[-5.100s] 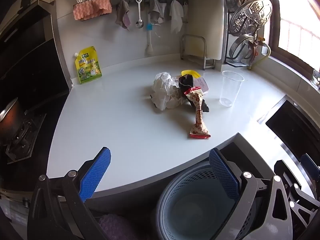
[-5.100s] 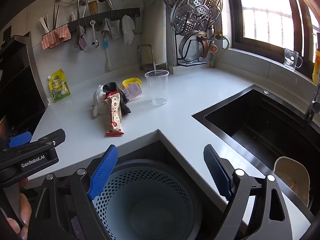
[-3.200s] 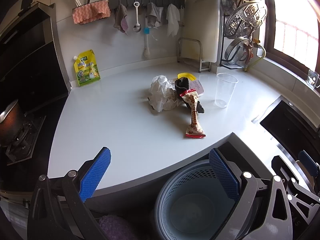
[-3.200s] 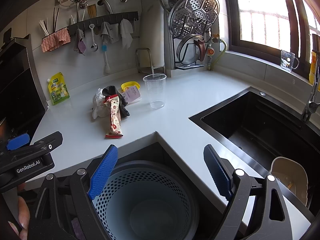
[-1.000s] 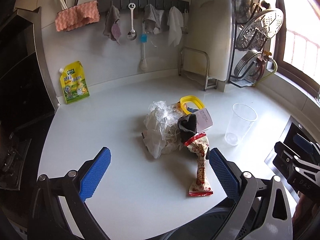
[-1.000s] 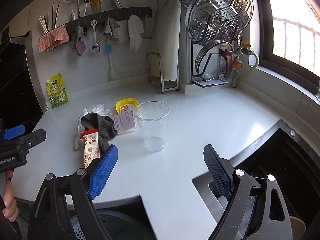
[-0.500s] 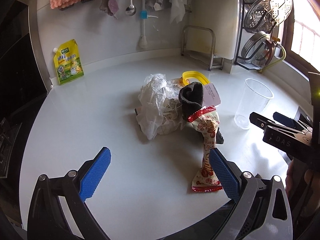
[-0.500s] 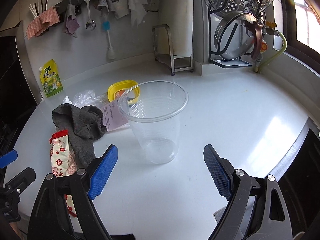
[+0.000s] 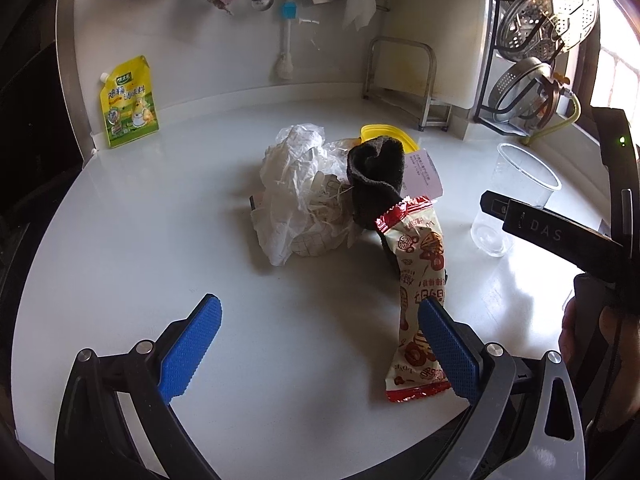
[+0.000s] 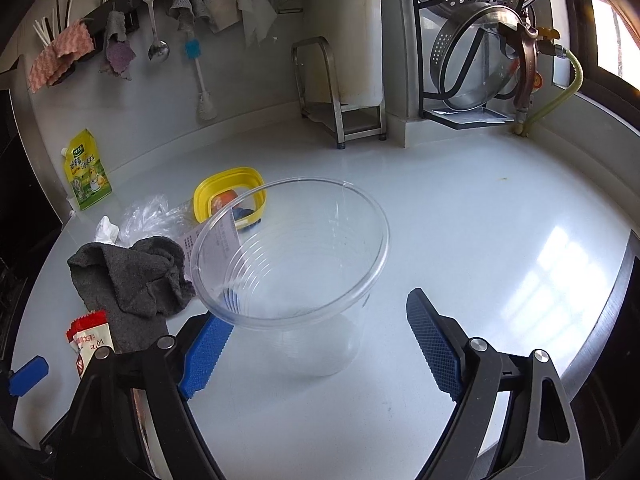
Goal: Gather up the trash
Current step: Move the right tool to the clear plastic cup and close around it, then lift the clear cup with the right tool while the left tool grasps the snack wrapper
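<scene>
White kitchen table [image 9: 140, 240] holds trash; right tool [image 10: 320, 344] gapes around clear cup [image 10: 296, 264]; left tool [image 9: 320, 340] wide, empty.

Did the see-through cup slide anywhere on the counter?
No. The clear cup stands by the paper slip and yellow lid, as before. Only the right gripper came closer, so it looks bigger.

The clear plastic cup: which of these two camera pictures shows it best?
The right wrist view: the clear plastic cup stands large and whole between the open right gripper. The left wrist view shows it small at the far right, partly hidden behind the other tool.
</scene>
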